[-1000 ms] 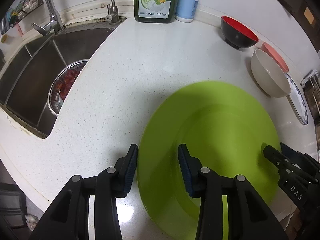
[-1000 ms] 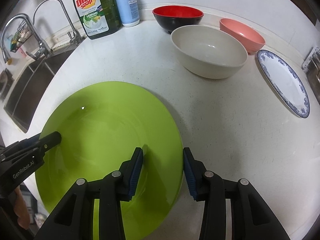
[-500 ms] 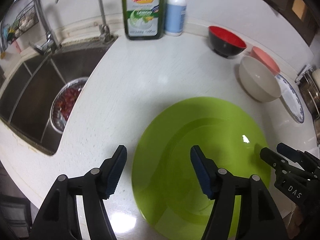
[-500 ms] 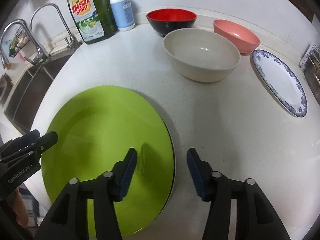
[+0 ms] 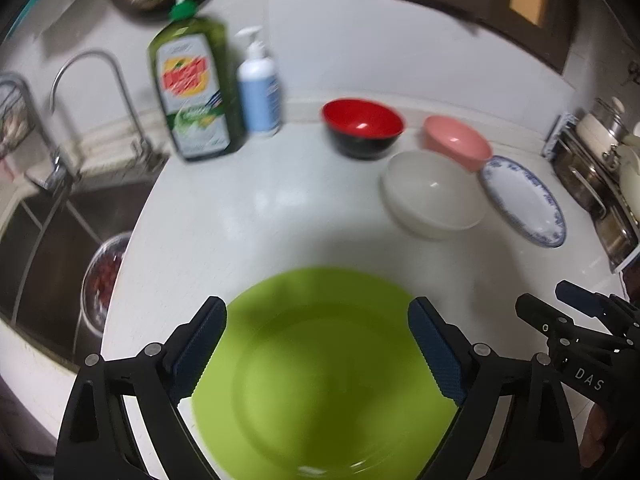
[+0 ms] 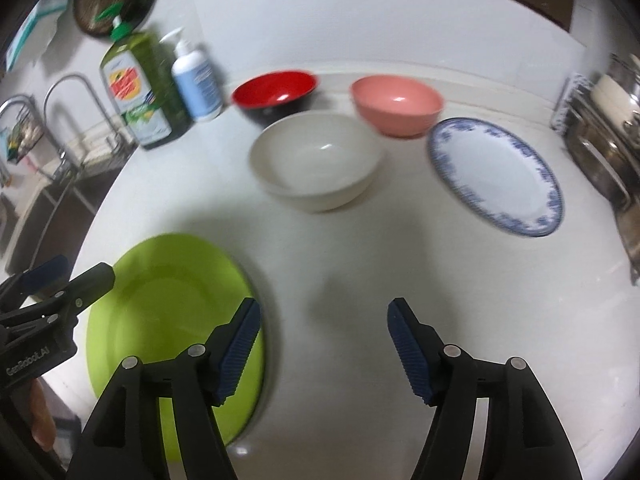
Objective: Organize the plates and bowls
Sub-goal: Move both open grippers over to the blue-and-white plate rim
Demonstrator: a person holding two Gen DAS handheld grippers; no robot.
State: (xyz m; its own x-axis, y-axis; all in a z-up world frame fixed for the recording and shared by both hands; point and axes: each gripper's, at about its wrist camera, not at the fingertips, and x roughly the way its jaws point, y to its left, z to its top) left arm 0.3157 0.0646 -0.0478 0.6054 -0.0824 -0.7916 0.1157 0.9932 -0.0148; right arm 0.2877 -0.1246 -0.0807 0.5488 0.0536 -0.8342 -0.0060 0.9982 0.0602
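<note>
A lime green plate (image 5: 320, 372) lies flat on the white counter (image 5: 248, 216), near its front edge. My left gripper (image 5: 318, 346) hovers above it, its jaws opening wide with nothing between the pads. My right gripper (image 6: 324, 344) hangs over bare counter just right of the green plate (image 6: 168, 320), jaws also opening and empty. Farther back sit a cream bowl (image 6: 316, 160), a red and black bowl (image 6: 276, 92), a pink bowl (image 6: 398, 104) and a blue-rimmed white plate (image 6: 496, 176). The right gripper's fingers (image 5: 536, 314) show at the right edge of the left wrist view.
A sink (image 5: 60, 232) with a metal strainer of red food (image 5: 104, 276) lies left of the counter, with taps (image 5: 100, 80) behind. A green dish soap bottle (image 5: 192, 88) and a blue pump bottle (image 5: 258, 92) stand at the back wall. A rack of metal pots (image 6: 604, 136) fills the right.
Both grippers let go of the green plate, opened wide, and drew up and back from it. The plate now rests on the counter and more of the back wall is in view.
</note>
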